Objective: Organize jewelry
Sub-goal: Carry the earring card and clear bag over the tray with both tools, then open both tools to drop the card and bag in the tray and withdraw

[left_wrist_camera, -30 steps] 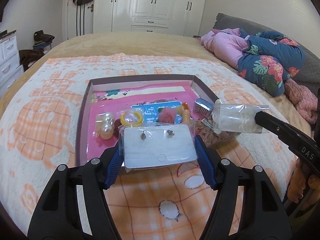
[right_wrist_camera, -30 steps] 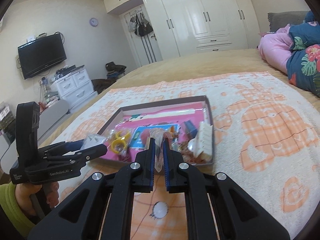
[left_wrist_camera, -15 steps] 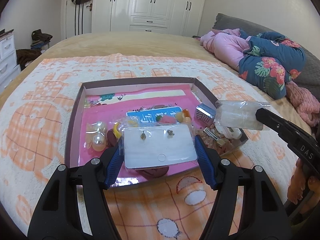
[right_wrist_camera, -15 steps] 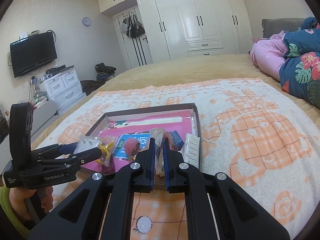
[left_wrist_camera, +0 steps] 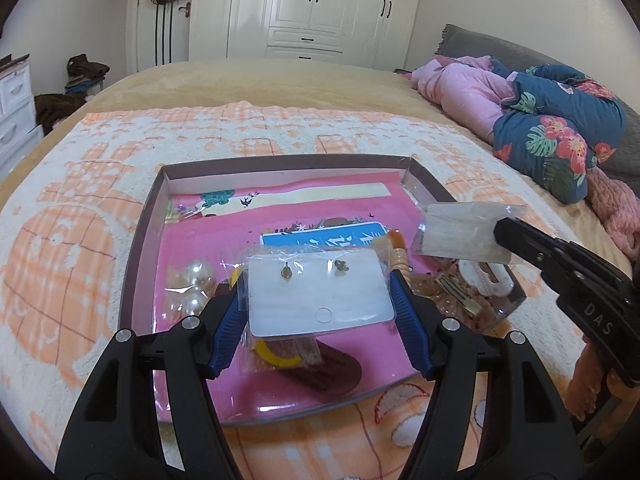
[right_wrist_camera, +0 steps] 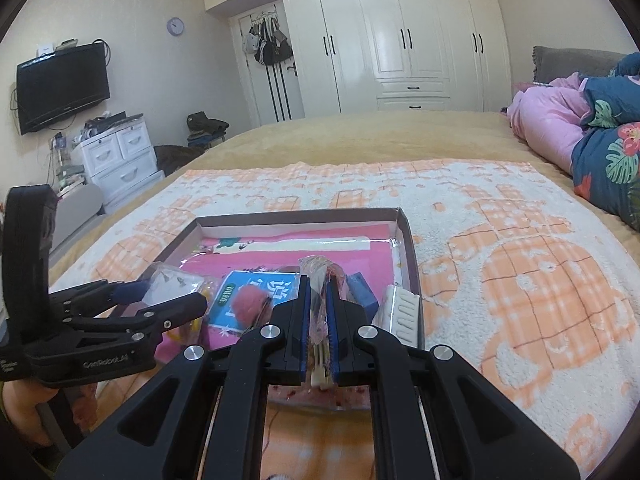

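Observation:
A shallow box tray with a pink lining lies on the orange-and-white blanket. My left gripper hovers over its near half, its blue pads pressing the sides of a white earring card in a clear sleeve; two small earrings are pinned to the card. From the right, my right gripper hangs over the tray's right side, shut on a thin clear plastic bag. The right wrist view shows that bag pinched edge-on between the right gripper's pads, with the left gripper and the card at left.
In the tray lie pearls, a blue card, a brown oval piece, a white ribbed clip and a pink pom. Pink and floral bedding is heaped at the right. White drawers stand beyond the bed's left edge.
Both grippers have moved forward over the tray with their loads. The earring card, earlier just short of the tray's front rim, now hangs above the tray's near half. Neither grip has changed.

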Action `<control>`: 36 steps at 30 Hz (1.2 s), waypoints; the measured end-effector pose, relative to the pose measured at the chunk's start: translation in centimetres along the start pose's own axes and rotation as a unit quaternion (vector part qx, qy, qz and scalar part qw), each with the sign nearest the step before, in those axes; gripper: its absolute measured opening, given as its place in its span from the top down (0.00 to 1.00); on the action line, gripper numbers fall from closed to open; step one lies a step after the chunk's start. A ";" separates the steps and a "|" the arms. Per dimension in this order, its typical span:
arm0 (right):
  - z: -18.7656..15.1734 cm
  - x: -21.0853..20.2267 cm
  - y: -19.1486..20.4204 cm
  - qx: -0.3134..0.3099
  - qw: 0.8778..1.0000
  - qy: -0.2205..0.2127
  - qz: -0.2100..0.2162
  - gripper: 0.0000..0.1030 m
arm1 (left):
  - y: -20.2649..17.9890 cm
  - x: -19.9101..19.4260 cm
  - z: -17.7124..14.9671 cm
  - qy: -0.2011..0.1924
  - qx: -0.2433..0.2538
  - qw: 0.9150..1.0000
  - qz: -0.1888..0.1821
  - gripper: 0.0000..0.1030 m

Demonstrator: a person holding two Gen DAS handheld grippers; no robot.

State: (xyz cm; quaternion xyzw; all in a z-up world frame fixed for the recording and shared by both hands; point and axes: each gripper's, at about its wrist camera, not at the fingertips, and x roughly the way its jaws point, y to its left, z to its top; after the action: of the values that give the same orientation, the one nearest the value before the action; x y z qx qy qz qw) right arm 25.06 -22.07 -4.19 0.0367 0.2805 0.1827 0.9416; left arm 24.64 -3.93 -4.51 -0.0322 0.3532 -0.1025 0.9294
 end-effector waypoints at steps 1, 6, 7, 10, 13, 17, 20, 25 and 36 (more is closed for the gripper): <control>0.0 0.5 -0.1 0.005 1.000 0.003 0.003 0.92 | 0.0 0.2 0.0 0.002 0.001 1.000 0.002 0.44; 0.0 2.6 -0.6 0.025 0.999 0.022 0.011 0.92 | 0.0 1.0 0.0 0.007 0.002 1.000 0.006 0.44; 0.0 2.9 -0.6 0.025 0.999 0.025 0.008 0.92 | 0.1 1.1 0.0 0.008 0.003 1.000 0.007 0.44; -0.4 3.4 -0.8 0.027 0.999 0.031 0.005 0.90 | 0.1 1.3 -0.1 0.009 0.004 1.000 0.009 0.44; -0.7 3.6 -1.3 0.035 0.999 0.042 -0.002 0.87 | 0.2 1.5 -0.1 0.010 0.003 1.000 0.010 0.44; -1.1 3.5 -1.6 0.041 0.998 0.054 -0.011 0.84 | 0.3 1.6 -0.2 0.009 0.005 1.000 0.012 0.43; -1.4 3.3 -1.6 0.042 0.997 0.063 -0.013 0.84 | 0.3 1.6 -0.2 0.010 0.003 1.000 0.011 0.43; -2.1 2.8 -1.3 0.041 0.996 0.076 -0.011 0.80 | 0.2 1.5 -0.3 0.010 0.003 1.000 0.011 0.43; -2.7 0.1 0.0 0.008 0.998 0.059 -0.030 0.55 | 0.2 0.8 -0.3 0.012 0.001 1.000 0.010 0.40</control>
State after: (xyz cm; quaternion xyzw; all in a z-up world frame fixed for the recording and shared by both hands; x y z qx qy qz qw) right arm 23.68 -22.10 -6.52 0.0252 0.3382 0.1535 0.9281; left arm 25.06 -3.92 -5.28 -0.0265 0.3641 -0.0940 0.9262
